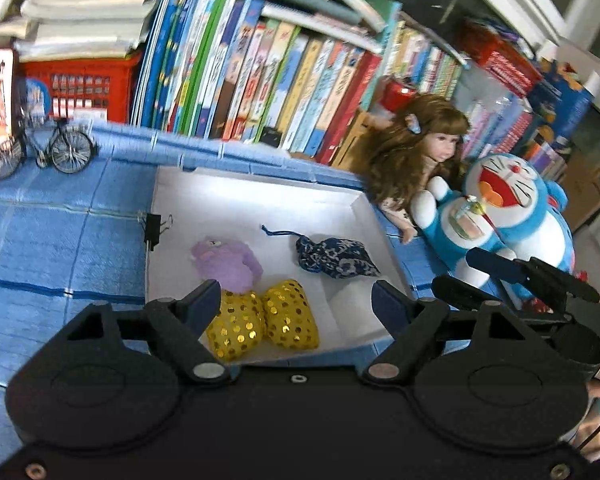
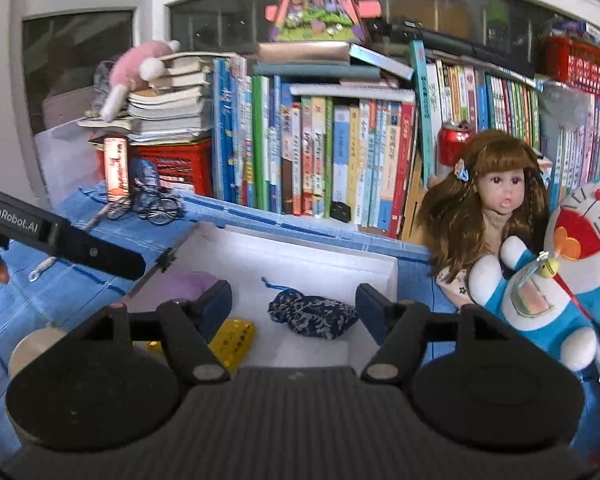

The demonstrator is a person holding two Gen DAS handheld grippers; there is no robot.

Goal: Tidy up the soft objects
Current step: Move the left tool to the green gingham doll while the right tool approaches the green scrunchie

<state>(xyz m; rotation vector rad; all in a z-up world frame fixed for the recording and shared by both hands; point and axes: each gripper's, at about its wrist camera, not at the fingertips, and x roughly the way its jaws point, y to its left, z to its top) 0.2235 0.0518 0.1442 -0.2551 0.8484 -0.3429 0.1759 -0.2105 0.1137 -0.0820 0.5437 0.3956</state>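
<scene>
As it lies, the pouch (image 1: 336, 258) runs crosswise.

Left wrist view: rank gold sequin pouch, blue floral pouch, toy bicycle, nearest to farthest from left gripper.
1. Gold sequin pouch, in the white tray, right between the left gripper jaws.
2. Blue floral pouch, tray's right side.
3. Toy bicycle, far left, outside the tray.

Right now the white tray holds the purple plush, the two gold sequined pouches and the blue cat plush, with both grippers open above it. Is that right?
Not quite. The blue cat plush stands outside the white tray, beside the doll; the left wrist view shows the fourth item inside is a dark blue patterned pouch. The purple plush, gold sequined pouches and open left gripper and right gripper match.
</scene>
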